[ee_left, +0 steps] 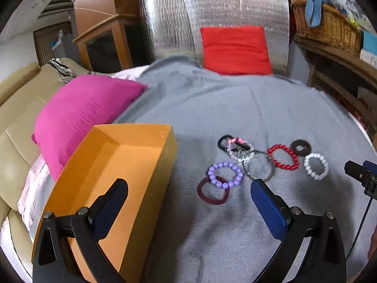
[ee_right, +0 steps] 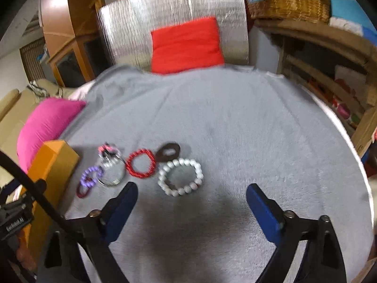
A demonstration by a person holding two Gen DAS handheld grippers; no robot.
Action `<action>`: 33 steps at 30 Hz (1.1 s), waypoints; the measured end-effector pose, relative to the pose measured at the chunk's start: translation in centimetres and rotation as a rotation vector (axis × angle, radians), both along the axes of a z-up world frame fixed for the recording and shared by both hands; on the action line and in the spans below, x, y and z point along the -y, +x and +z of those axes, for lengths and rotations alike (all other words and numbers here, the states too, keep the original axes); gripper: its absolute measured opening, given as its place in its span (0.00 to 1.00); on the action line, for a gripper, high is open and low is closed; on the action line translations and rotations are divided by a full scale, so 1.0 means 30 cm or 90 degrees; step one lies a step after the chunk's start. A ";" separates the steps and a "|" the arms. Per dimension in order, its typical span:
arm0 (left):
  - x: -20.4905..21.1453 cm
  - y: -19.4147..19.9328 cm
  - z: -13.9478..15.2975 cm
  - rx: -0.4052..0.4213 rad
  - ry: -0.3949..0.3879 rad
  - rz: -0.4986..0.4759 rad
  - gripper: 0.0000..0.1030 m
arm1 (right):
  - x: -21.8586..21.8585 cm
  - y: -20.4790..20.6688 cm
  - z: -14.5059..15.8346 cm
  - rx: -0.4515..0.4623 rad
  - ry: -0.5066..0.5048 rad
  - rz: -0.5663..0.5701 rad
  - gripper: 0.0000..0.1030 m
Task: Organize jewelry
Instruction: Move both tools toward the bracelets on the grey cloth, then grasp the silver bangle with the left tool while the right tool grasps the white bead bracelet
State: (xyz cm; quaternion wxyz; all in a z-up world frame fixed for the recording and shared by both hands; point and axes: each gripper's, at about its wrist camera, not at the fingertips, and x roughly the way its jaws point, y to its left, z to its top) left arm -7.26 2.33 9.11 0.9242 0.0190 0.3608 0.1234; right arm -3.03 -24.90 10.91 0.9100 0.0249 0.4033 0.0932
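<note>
Several bracelets lie on a grey blanket (ee_left: 235, 108): a purple bead bracelet (ee_left: 225, 174) over a dark red band (ee_left: 213, 193), a clear metal bangle (ee_left: 259, 168), a red twisted bracelet (ee_left: 282, 157), a white bead bracelet (ee_left: 316, 166), a brown ring (ee_left: 301, 146) and a black clip with pink beads (ee_left: 232, 143). An open orange box (ee_left: 122, 165) stands left of them. My left gripper (ee_left: 188, 188) is open and empty, over the box edge and blanket. My right gripper (ee_right: 192, 192) is open and empty, just short of the white bead bracelet (ee_right: 180, 176).
A pink cushion (ee_left: 80, 115) lies behind the box and a red cushion (ee_left: 235, 49) leans on a silver foil panel (ee_left: 212, 18). A wicker basket (ee_left: 329, 26) sits on wooden shelves at right. A beige sofa (ee_left: 16, 118) is at left.
</note>
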 end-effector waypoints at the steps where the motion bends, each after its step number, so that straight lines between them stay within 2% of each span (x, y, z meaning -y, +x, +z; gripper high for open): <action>1: 0.000 0.017 -0.012 -0.008 -0.003 -0.006 1.00 | 0.008 0.020 -0.024 -0.016 -0.004 -0.002 0.80; 4: -0.002 0.056 -0.045 -0.028 -0.018 -0.012 1.00 | 0.034 0.070 -0.083 -0.064 0.010 -0.017 0.77; 8: 0.000 0.086 -0.067 -0.033 -0.022 -0.012 1.00 | 0.038 0.109 -0.115 -0.084 0.031 -0.029 0.71; 10: 0.010 0.100 -0.078 -0.037 -0.025 -0.019 1.00 | 0.026 0.132 -0.131 -0.095 0.032 -0.038 0.59; 14: 0.037 0.127 -0.088 -0.038 -0.029 -0.046 0.94 | 0.000 0.175 -0.173 -0.114 0.035 -0.053 0.47; 15: 0.048 0.136 -0.090 -0.037 -0.027 -0.056 0.90 | -0.012 0.177 -0.176 -0.105 0.021 -0.055 0.41; 16: 0.055 0.145 -0.091 -0.036 -0.026 -0.064 0.86 | -0.022 0.184 -0.181 -0.098 0.010 -0.054 0.30; 19: 0.067 0.184 -0.099 -0.035 -0.039 -0.082 0.82 | -0.047 0.185 -0.185 -0.086 -0.004 -0.050 0.17; 21: 0.063 0.221 -0.109 -0.041 -0.063 -0.098 0.81 | -0.047 0.185 -0.184 -0.082 -0.004 -0.050 0.14; 23: 0.059 0.262 -0.127 -0.050 -0.087 -0.109 0.77 | -0.043 0.180 -0.184 -0.078 -0.001 -0.053 0.11; 28: 0.054 0.331 -0.190 -0.096 -0.154 -0.123 0.49 | -0.033 0.171 -0.183 -0.078 0.005 -0.055 0.11; 32: 0.069 0.358 -0.219 -0.112 -0.170 -0.141 0.30 | -0.033 0.165 -0.184 -0.074 0.004 -0.055 0.11; 33: 0.069 0.358 -0.222 -0.113 -0.175 -0.143 0.22 | -0.036 0.166 -0.181 -0.073 0.003 -0.054 0.10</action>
